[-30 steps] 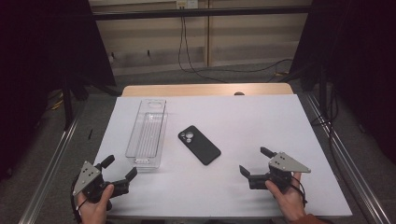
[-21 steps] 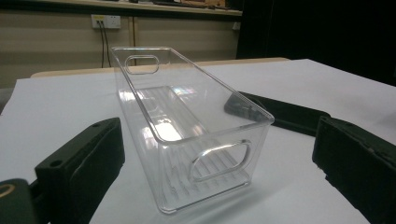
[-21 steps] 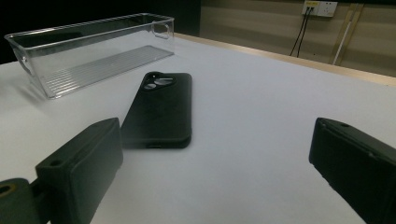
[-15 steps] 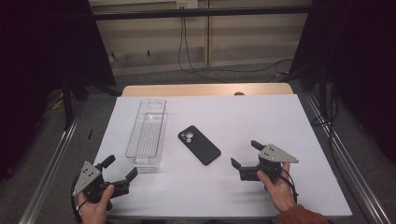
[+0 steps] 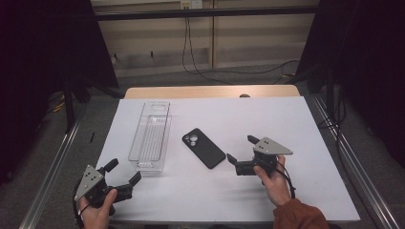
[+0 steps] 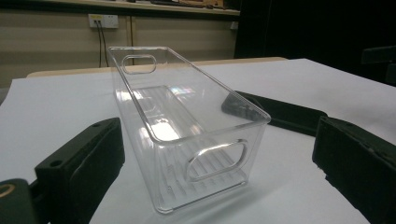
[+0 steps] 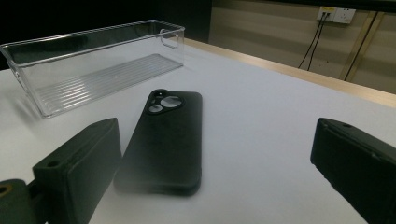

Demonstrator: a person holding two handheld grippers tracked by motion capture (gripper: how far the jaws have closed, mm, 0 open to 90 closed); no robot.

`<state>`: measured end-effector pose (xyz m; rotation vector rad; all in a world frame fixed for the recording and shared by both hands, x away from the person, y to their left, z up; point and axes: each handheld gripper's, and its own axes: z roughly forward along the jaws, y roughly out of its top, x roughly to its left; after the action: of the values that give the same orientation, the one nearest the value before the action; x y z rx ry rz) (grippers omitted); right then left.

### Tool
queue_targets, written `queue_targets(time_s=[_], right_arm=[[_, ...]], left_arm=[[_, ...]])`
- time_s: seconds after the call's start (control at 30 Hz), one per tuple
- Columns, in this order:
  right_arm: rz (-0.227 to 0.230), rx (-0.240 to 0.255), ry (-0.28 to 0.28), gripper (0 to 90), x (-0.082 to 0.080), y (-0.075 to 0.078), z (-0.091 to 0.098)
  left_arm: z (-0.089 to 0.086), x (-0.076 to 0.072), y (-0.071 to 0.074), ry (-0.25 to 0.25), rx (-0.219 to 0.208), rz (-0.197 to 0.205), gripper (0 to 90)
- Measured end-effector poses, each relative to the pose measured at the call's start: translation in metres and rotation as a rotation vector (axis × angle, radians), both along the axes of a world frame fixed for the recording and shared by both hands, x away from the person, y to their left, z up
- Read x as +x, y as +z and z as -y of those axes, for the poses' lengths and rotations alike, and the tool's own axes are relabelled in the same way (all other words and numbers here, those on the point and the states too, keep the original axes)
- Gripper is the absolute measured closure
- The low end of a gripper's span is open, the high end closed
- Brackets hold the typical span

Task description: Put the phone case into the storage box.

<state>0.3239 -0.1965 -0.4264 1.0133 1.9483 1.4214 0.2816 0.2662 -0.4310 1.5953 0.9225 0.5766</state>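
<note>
The right tool [image 5: 239,156] is sitting low over the tabletop [image 5: 305,143] with its jaws spread wide and nothing between them, and it is pointing straight at the phone [image 5: 204,148]. In the right gripper view the phone [image 7: 166,140] is lying face down just ahead of the tool, its near end reaching toward the left jaw while the right jaw is standing well off to the other side. That wide spread looks chosen so the jaws can pass either side of the phone's body; the low, flat angle suits a thin thing lying on a flat surface. Whether the left jaw is already touching the phone's near corner is hard to say, since that corner is blurring out at close range.

The left tool [image 5: 120,177] is also released, jaws apart and holding nothing, and is resting near the front edge of the tabletop. Its camera is looking along the bin [image 6: 187,135], whose near end wall with the oval handle cut-out is standing just ahead, between the jaws' lines. The bin [image 5: 152,136] is lying lengthwise away from that tool, open side up and nothing in it, probably placed so the phone beside it can go in; the left tool seems to be waiting there to steady it.
</note>
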Motion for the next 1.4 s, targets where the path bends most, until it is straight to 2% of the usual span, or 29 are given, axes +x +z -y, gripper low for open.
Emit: queue_targets(time_s=[0.27, 0.4, 0.57, 0.7, 0.77, 0.9, 0.97, 1.07, 1.13, 1.23, 1.27, 1.4], right_arm=[[-0.008, 0.007, 0.024, 1.3, 0.014, 0.003, -0.012], [-0.022, 0.021, 0.028, 1.7, 0.02, 0.001, -0.018], [-0.039, 0.008, 0.039, 1.1, 0.027, -0.001, -0.02], [-0.037, 0.031, 0.039, 1.2, 0.035, 0.004, -0.024], [-0.056, 0.016, 0.055, 0.9, 0.041, 0.004, -0.027], [-0.06, 0.023, 0.051, 1.4, 0.048, 0.006, -0.031], [-0.056, 0.0, 0.047, 1.5, 0.052, 0.008, -0.034], [-0.061, 0.014, 0.049, 1.6, 0.057, 0.01, -0.037], [-0.074, -0.005, 0.059, 1.0, 0.061, 0.011, -0.04], [-0.081, -0.006, 0.06, 1.0, 0.066, 0.011, -0.042], [-0.099, -0.004, 0.069, 1.4, 0.07, 0.011, -0.046], [-0.111, -0.022, 0.079, 1.7, 0.079, 0.012, -0.056]], left_arm=[[0.0, 0.0, 0.0, -0.002, 0.002, 0.001, 2.3], [-0.001, 0.0, 0.0, 0.0, -0.003, -0.001, 2.3], [0.0, 0.0, 0.0, -0.004, 0.0, 0.002, 2.4], [-0.001, 0.0, 0.0, 0.0, -0.003, -0.001, 2.3], [-0.001, 0.0, 0.0, 0.0, -0.003, -0.001, 2.3], [-0.001, 0.0, 0.0, -0.005, 0.0, -0.008, 2.3], [-0.002, 0.0, 0.0, -0.002, -0.002, -0.009, 2.3], [-0.002, 0.0, 0.0, -0.001, -0.003, -0.009, 2.3], [-0.001, 0.0, 0.0, -0.002, -0.004, -0.008, 2.3], [-0.002, 0.0, 0.0, -0.004, -0.002, -0.007, 2.3], [-0.002, 0.0, 0.0, -0.006, 0.0, -0.011, 2.3], [-0.002, 0.0, 0.0, -0.001, -0.006, -0.011, 2.3]])
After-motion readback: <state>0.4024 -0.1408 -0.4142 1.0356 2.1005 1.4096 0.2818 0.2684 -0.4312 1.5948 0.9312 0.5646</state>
